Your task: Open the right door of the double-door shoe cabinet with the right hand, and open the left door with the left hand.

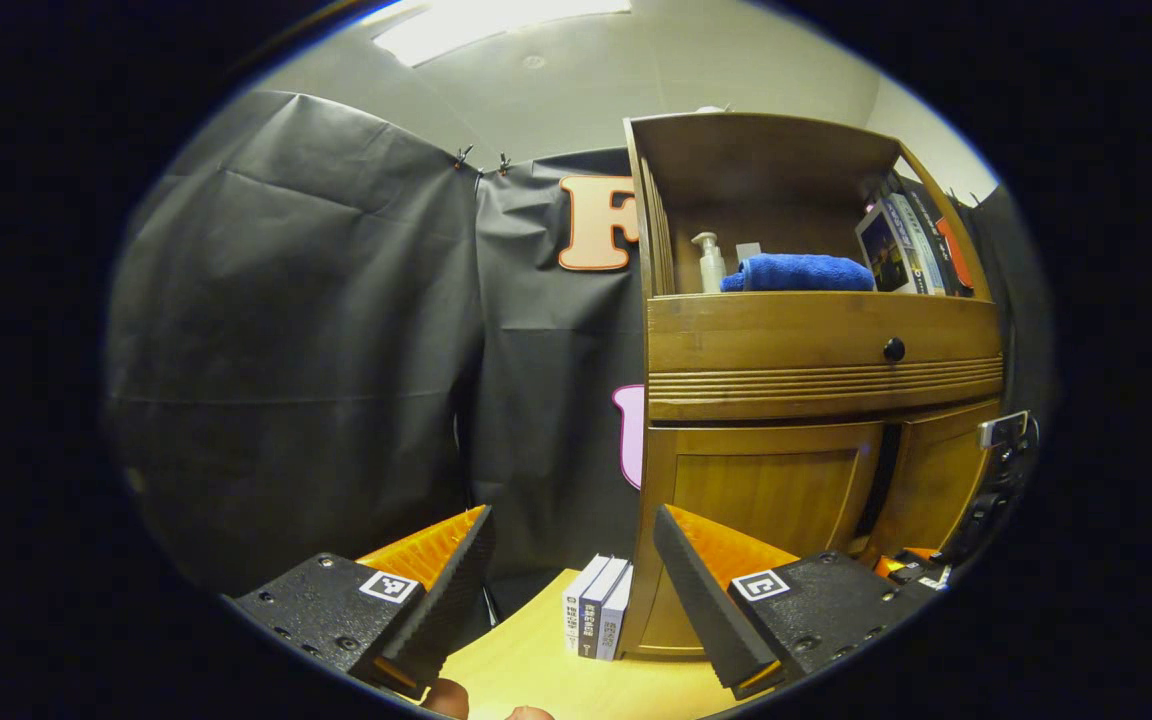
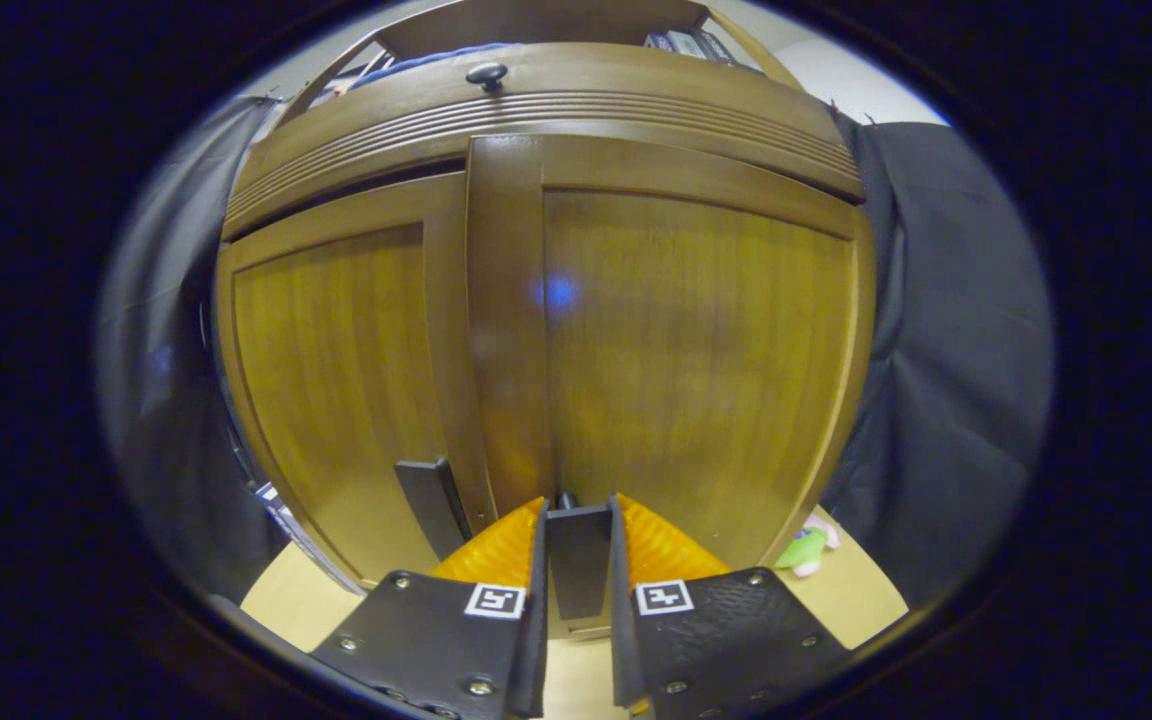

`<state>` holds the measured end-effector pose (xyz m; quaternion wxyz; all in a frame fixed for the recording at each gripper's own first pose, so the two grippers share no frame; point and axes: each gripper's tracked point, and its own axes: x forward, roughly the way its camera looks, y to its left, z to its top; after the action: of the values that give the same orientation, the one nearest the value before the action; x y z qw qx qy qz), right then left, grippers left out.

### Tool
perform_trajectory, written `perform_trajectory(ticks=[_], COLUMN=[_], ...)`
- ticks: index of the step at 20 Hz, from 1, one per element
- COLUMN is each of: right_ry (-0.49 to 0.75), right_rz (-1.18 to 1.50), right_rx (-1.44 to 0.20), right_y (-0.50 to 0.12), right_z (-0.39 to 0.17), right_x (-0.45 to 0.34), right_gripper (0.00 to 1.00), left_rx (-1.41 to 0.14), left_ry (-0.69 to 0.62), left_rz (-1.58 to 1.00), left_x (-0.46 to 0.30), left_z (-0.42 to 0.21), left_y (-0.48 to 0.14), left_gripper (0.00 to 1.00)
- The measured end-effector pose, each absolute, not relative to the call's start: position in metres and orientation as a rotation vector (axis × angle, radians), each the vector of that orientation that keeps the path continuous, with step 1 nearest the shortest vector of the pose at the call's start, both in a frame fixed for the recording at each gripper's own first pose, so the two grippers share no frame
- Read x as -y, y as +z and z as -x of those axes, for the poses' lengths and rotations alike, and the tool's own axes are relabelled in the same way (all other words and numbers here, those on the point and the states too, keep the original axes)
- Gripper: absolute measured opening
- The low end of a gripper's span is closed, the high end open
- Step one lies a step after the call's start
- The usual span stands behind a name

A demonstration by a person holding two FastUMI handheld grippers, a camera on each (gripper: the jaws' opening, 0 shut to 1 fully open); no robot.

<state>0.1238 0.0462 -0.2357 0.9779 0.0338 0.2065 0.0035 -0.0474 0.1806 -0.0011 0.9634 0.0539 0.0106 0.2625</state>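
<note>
In the right gripper view, my right claw (image 2: 578,560) is pinched on the dark handle (image 2: 578,570) of the right door (image 2: 676,340), both fingers pressed against the handle's sides just above the table (image 2: 286,600). To the left of this claw a second dark handle (image 2: 431,505) stands on the left door (image 2: 336,370); the right door's edge sits forward of the left door. Above both doors run a ribbed moulding and a drawer front with a dark round knob (image 2: 487,72). In the left gripper view, my left claw (image 1: 571,580) is spread wide and holds nothing, hanging over the table (image 1: 536,670). Just ahead, between its fingers, three books (image 1: 598,607) stand upright against the left side of the shoe cabinet (image 1: 816,350). Farther ahead and to the right are the cabinet's two lower doors, with a dark gap between them, and my right claw (image 1: 1001,470) at the far right door, its state unreadable from here. Higher up, the open shelf carries a pump bottle (image 1: 709,262), a folded blue towel (image 1: 798,272) and leaning books (image 1: 911,245).
</note>
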Motion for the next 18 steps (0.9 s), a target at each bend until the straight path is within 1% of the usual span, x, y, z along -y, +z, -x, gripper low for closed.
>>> perform_trajectory(ticks=[3, 9, 18], right_ry=[-0.001, -0.027, -0.094], right_rz=[-0.073, -0.081, -0.093], right_rx=[-0.420, -0.423, -0.430], right_y=[-0.234, -0.230, -0.223], right_z=[-0.109, -0.078, -0.035], right_x=[-0.039, -0.020, 0.017], right_gripper=[0.26, 0.26, 0.25], left_rx=[-0.018, -0.019, -0.033], left_ry=[0.517, 0.466, 0.373], left_rz=[-0.107, -0.089, -0.077], left_x=[-0.172, -0.153, -0.119], left_z=[0.058, 0.060, 0.051], left_y=[-0.002, -0.002, -0.006], left_gripper=[0.97, 0.96, 0.97])
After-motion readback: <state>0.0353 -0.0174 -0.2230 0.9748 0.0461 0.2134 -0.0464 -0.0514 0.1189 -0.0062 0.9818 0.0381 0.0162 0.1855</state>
